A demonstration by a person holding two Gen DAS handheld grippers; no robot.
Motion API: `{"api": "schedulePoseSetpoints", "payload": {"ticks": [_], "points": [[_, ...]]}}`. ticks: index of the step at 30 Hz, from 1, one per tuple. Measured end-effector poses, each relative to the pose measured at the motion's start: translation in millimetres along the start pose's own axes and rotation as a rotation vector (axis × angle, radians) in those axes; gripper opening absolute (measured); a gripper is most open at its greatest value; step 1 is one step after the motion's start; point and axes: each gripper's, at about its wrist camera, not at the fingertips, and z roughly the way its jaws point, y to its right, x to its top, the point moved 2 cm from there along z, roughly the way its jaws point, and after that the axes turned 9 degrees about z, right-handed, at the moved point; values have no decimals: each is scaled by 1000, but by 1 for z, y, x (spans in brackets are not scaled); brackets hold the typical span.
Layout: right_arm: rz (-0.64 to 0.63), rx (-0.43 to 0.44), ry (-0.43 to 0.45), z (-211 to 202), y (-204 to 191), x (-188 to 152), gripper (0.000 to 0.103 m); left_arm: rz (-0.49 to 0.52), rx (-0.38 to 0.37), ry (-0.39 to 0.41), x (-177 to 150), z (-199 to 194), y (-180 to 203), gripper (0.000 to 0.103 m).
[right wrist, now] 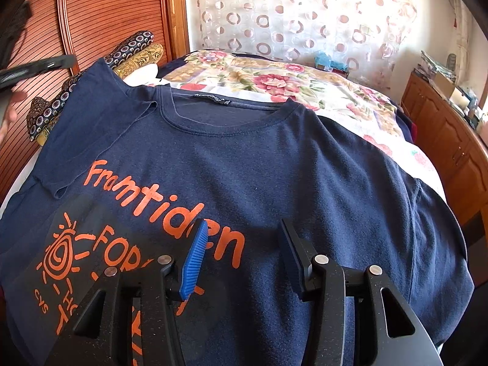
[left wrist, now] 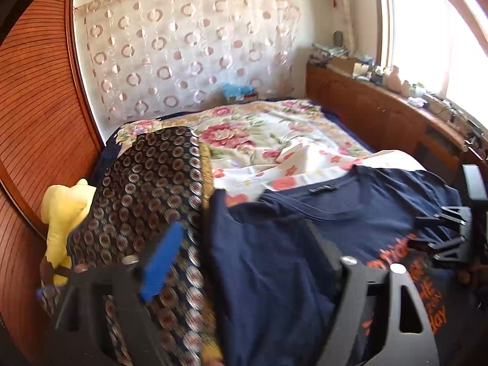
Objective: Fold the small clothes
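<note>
A navy T-shirt (right wrist: 274, 158) with orange print lies front-up on the bed, collar toward the far side. Its left sleeve (right wrist: 88, 116) is folded in over the chest. My right gripper (right wrist: 241, 253) is open and empty, just above the shirt's printed chest. In the left wrist view, my left gripper (left wrist: 244, 253) is open, and a raised fold of the shirt (left wrist: 268, 274) stands between its fingers; the right finger is mostly hidden by the cloth. The right gripper (left wrist: 439, 231) shows at that view's right edge.
A floral bedspread (right wrist: 289, 82) covers the bed. Patterned pillows (left wrist: 146, 195) and a yellow soft toy (left wrist: 64, 207) lie by the wooden headboard (left wrist: 39, 106). A wooden cabinet (left wrist: 381, 113) with clutter runs under the window. A patterned curtain (left wrist: 189, 45) hangs behind.
</note>
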Motion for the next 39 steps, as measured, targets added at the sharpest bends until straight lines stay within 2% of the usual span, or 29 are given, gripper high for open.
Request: {"api": "schedulePoseSetpoints", "payload": {"ticks": [6, 17, 27, 33, 39], "points": [[-1, -1, 0, 0, 0, 0, 50, 12, -51, 15, -30, -17, 39, 81], [-4, -2, -1, 1, 0, -1, 52, 31, -110, -86, -77, 2, 84, 81], [-5, -2, -1, 1, 1, 0, 53, 53, -123, -132, -87, 15, 95, 81], [5, 5, 0, 0, 6, 0, 53, 45, -140, -189, -91, 28, 94, 81], [57, -4, 76, -38, 30, -4, 53, 45, -146, -199, -92, 30, 95, 82]]}}
